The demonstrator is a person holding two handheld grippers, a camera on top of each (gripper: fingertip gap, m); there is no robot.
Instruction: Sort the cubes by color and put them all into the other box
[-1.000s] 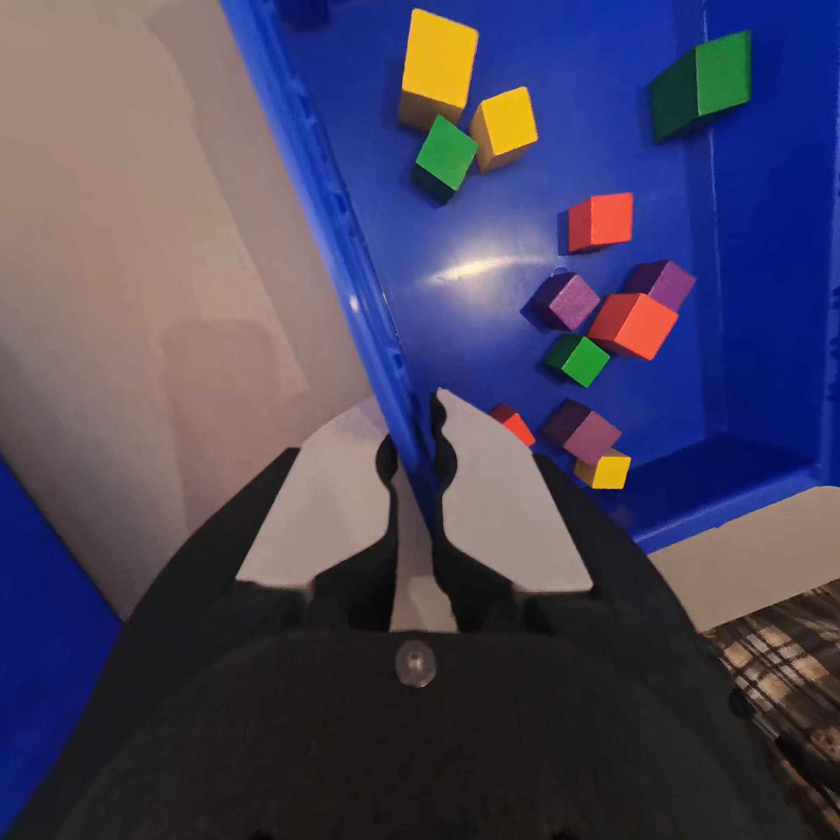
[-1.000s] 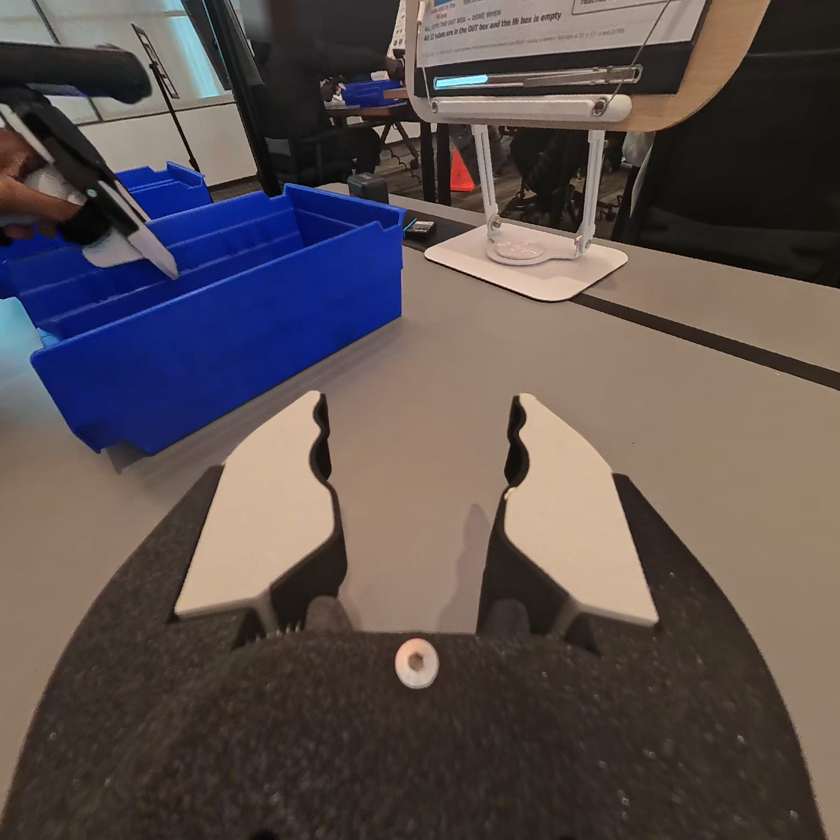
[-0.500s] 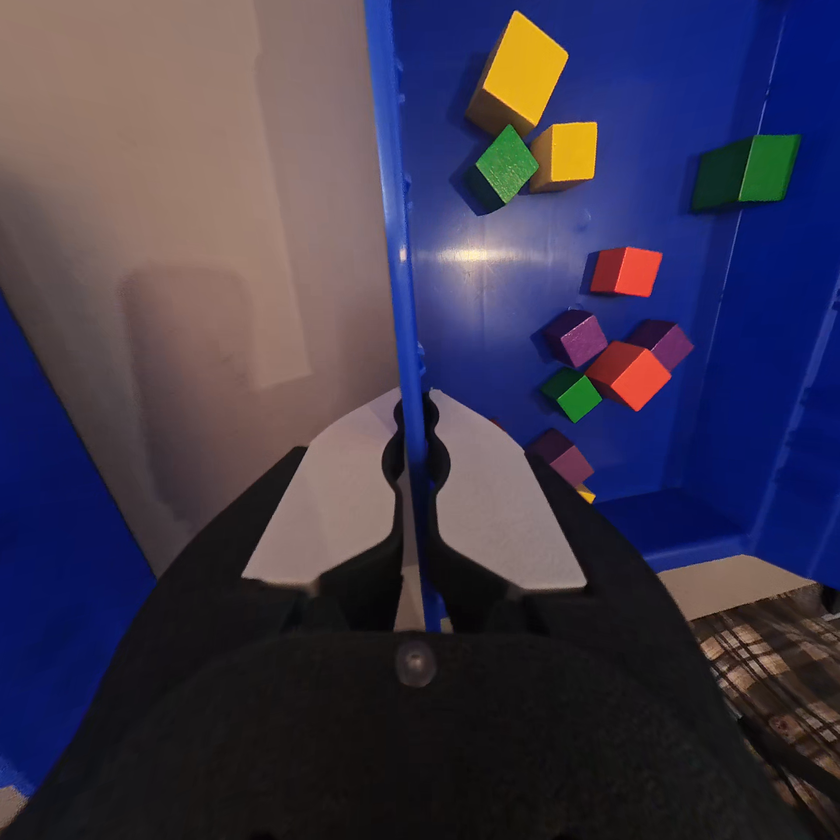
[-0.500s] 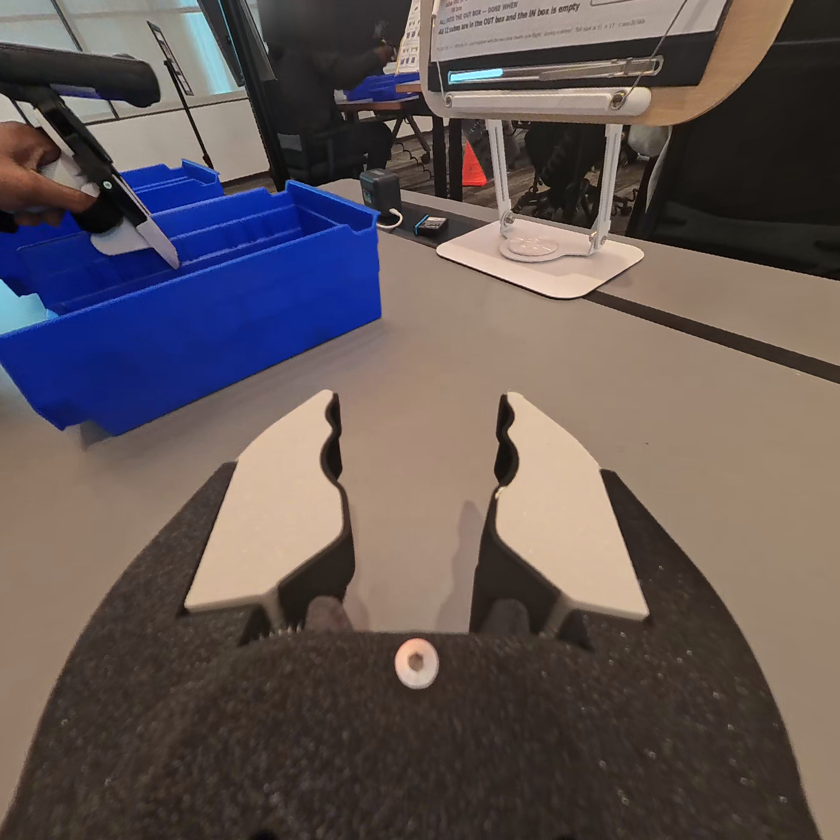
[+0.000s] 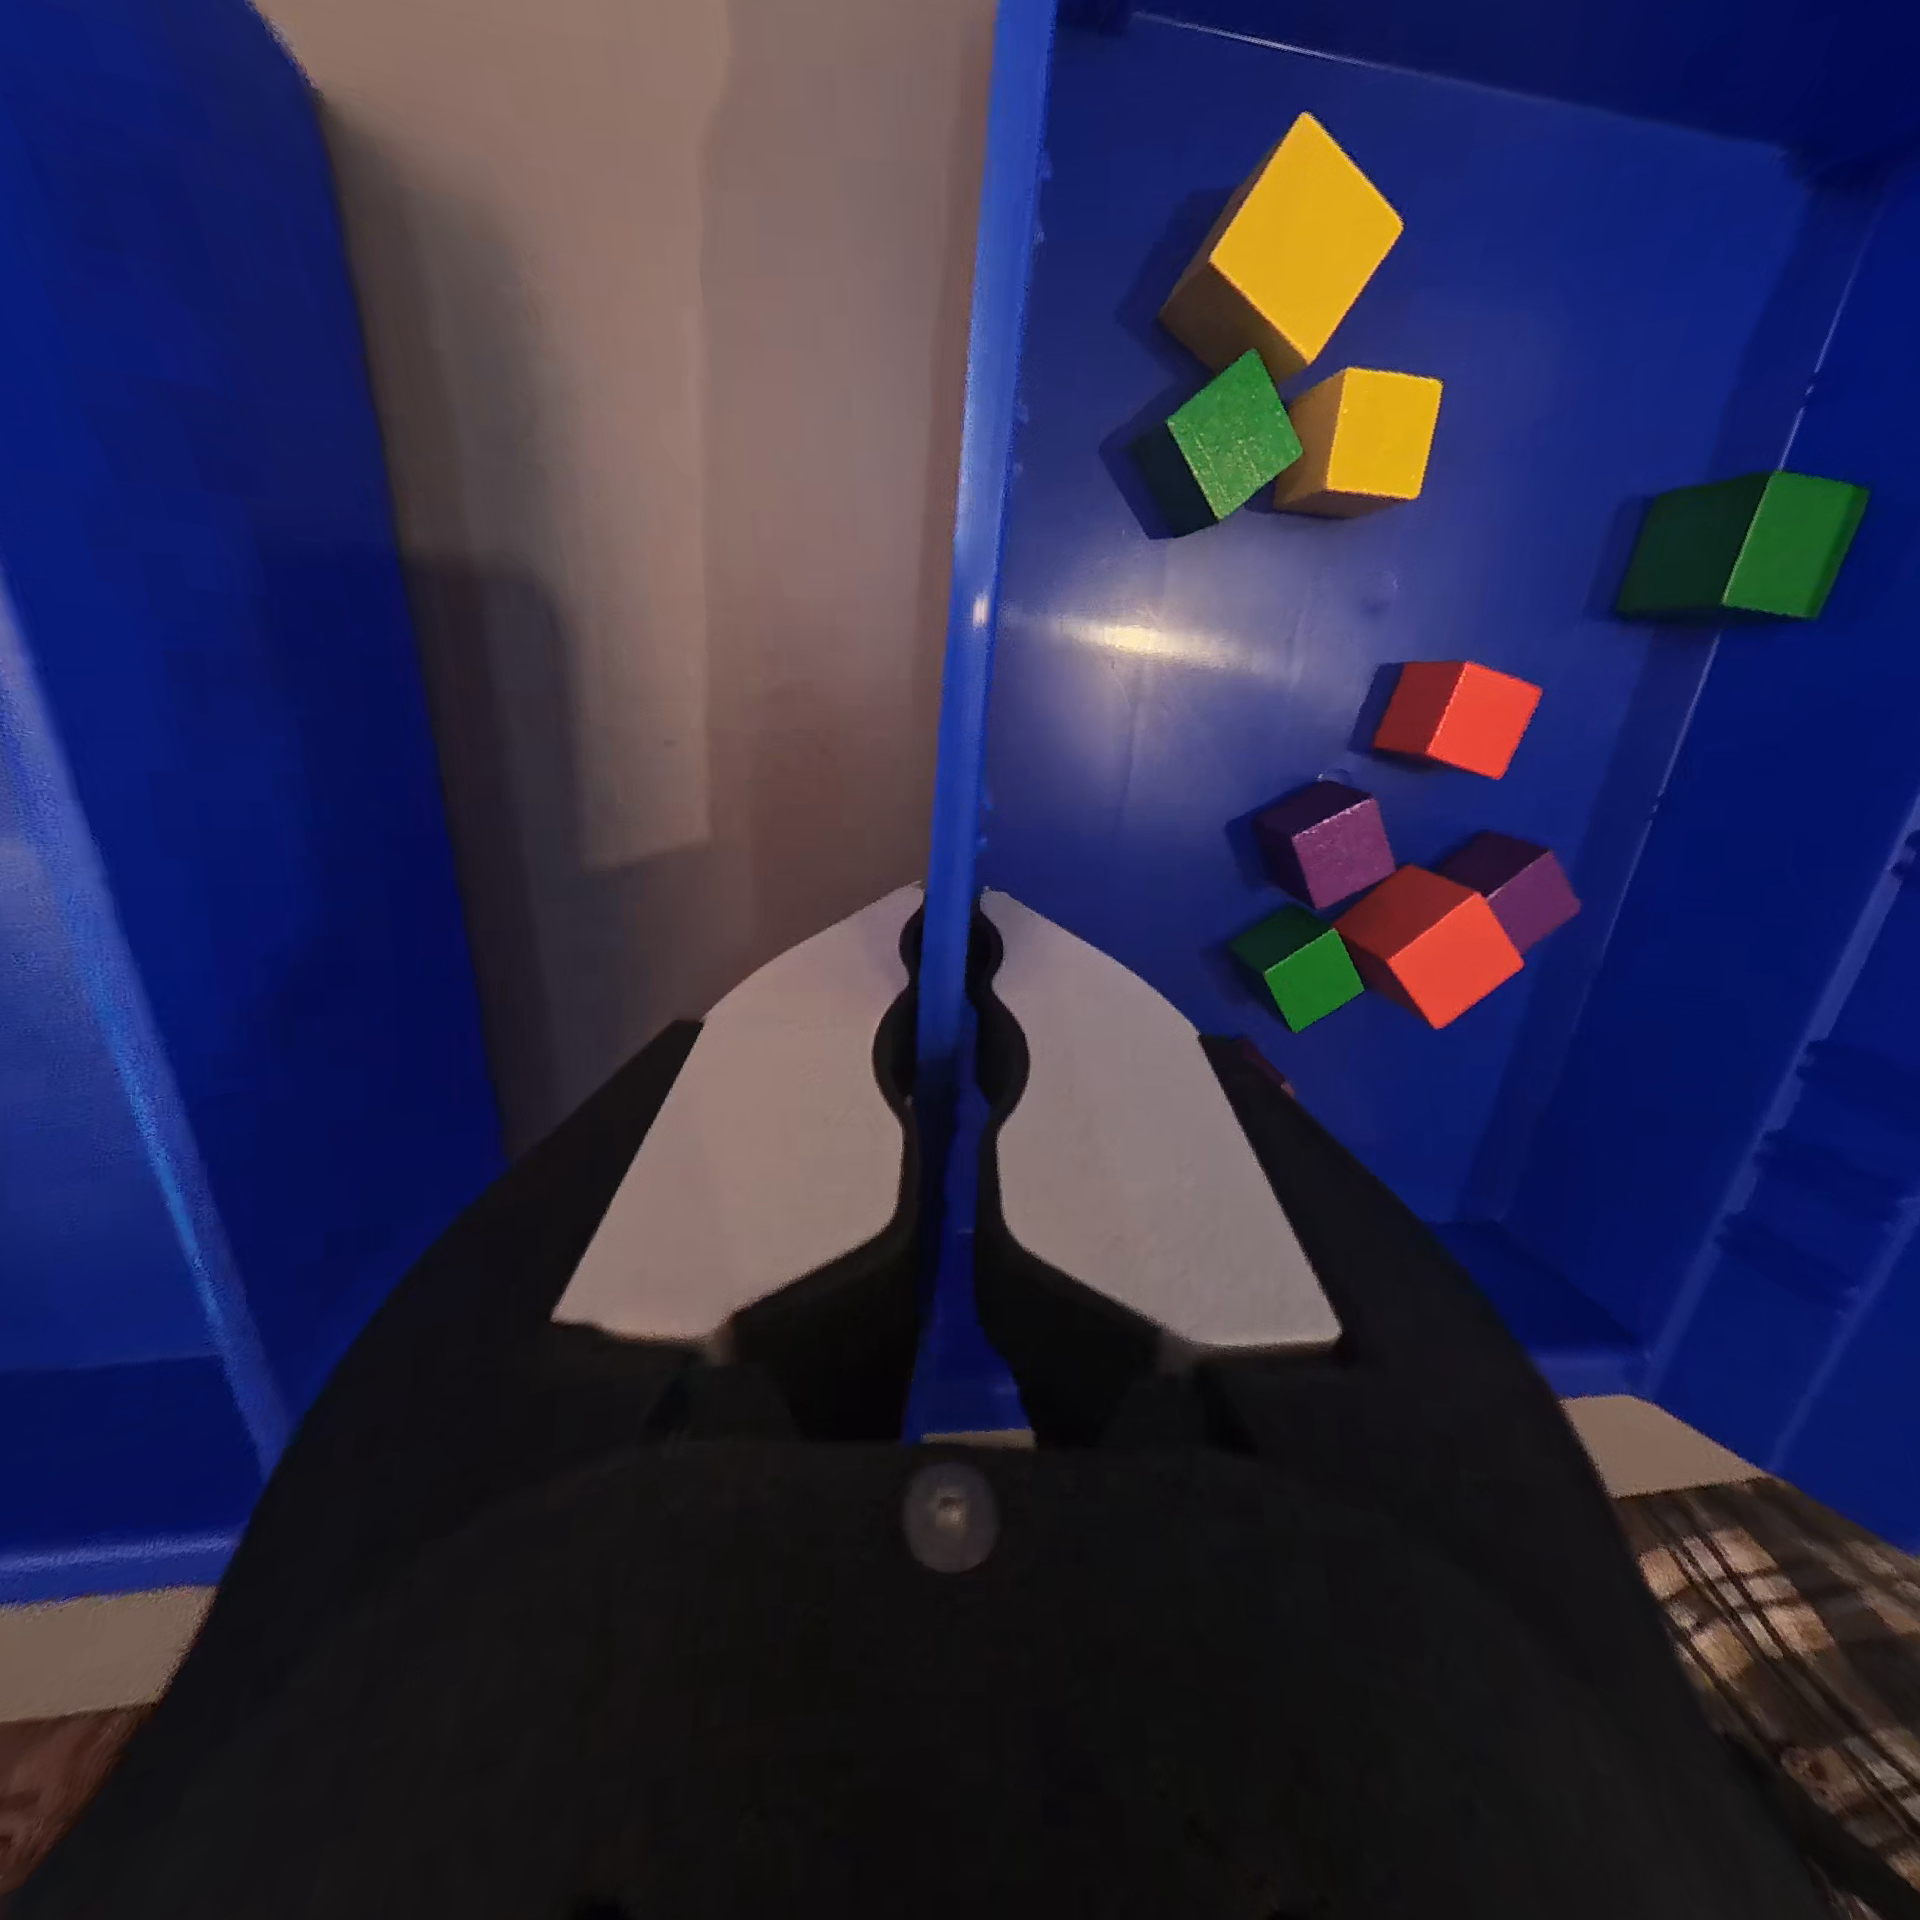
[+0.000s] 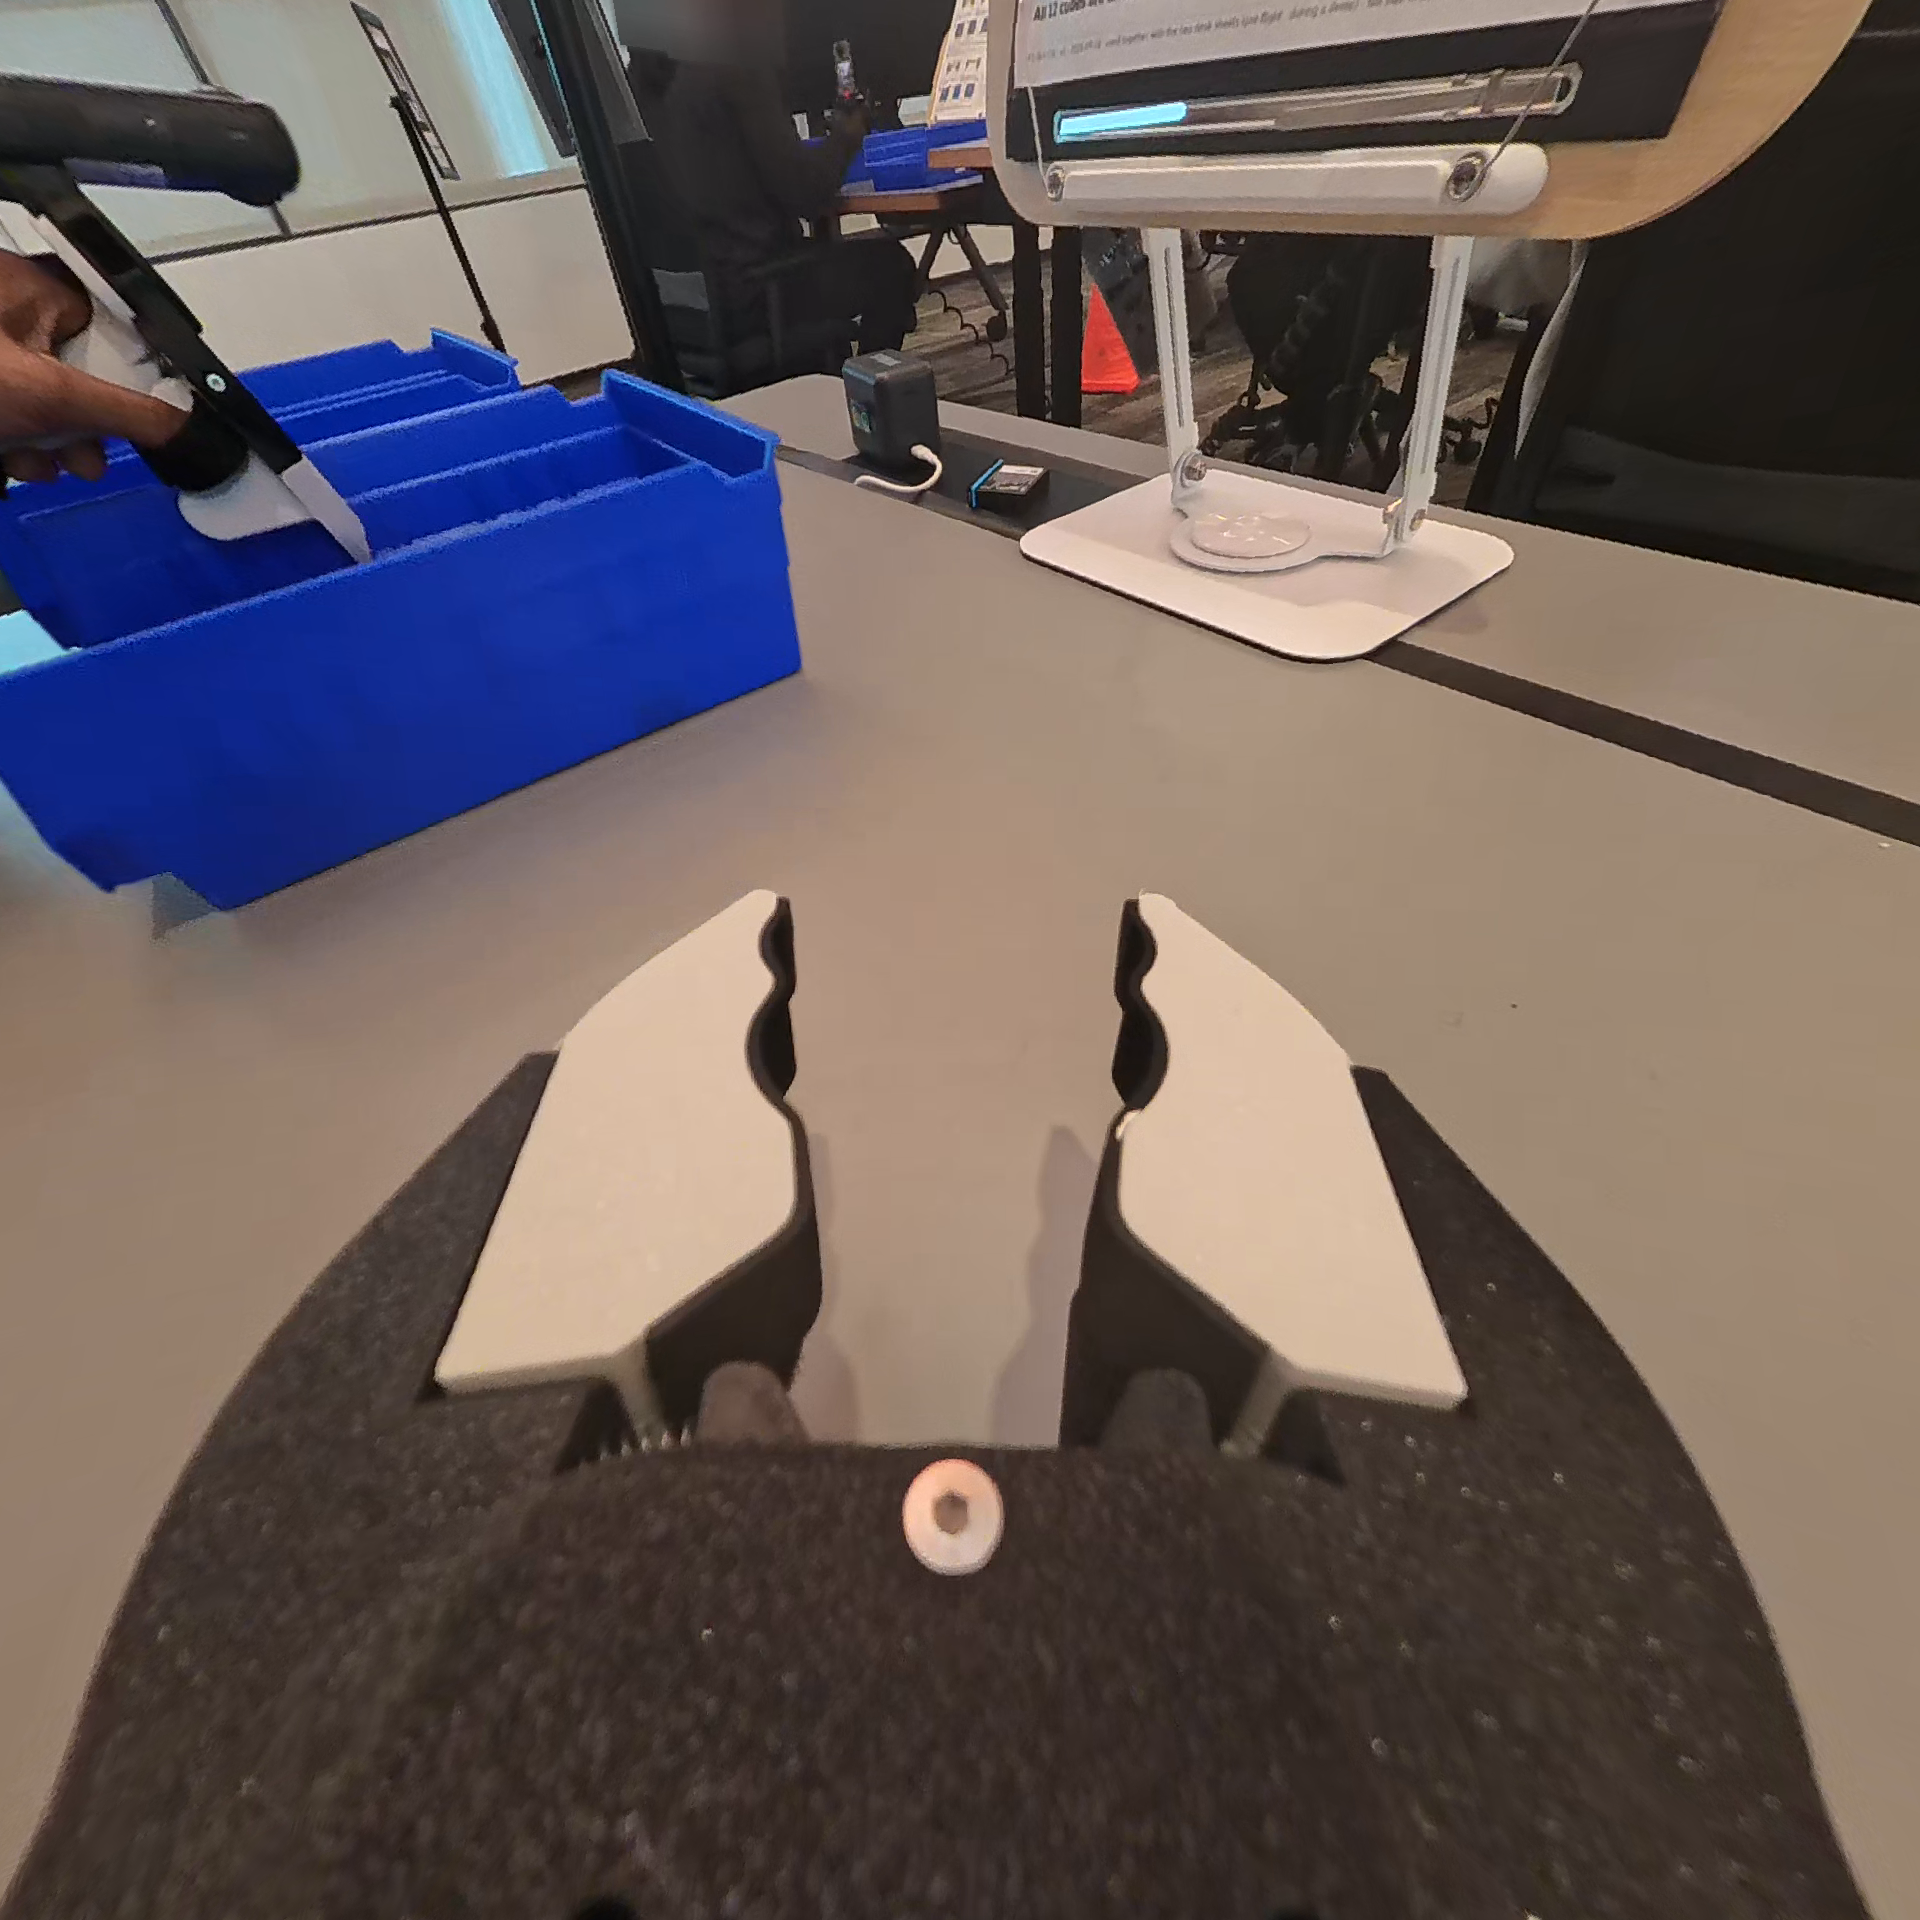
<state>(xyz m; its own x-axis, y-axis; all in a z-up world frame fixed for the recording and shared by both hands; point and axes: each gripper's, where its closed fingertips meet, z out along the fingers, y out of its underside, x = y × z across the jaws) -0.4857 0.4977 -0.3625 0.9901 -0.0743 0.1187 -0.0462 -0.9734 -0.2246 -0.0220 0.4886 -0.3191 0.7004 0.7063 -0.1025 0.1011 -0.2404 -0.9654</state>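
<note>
the box of cubes (image 5: 1195, 665) had swung square against the other box (image 5: 156, 727); left gripper (image 5: 951, 925) pinched its side wall, cubes scattered across its floor; right gripper (image 6: 956, 914) gaped empty over the table (image 6: 1039, 790); best dragged slowly, wall held deep.

The box (image 5: 1143, 675) is bright blue, holding yellow cubes (image 5: 1299, 234), green cubes (image 5: 1231, 436), orange-red cubes (image 5: 1460, 719) and purple cubes (image 5: 1330, 857). The bench (image 6: 1039, 831) is plain grey. A brown-and-cream plaid cloth (image 5: 1787, 1662) shows near right.
</note>
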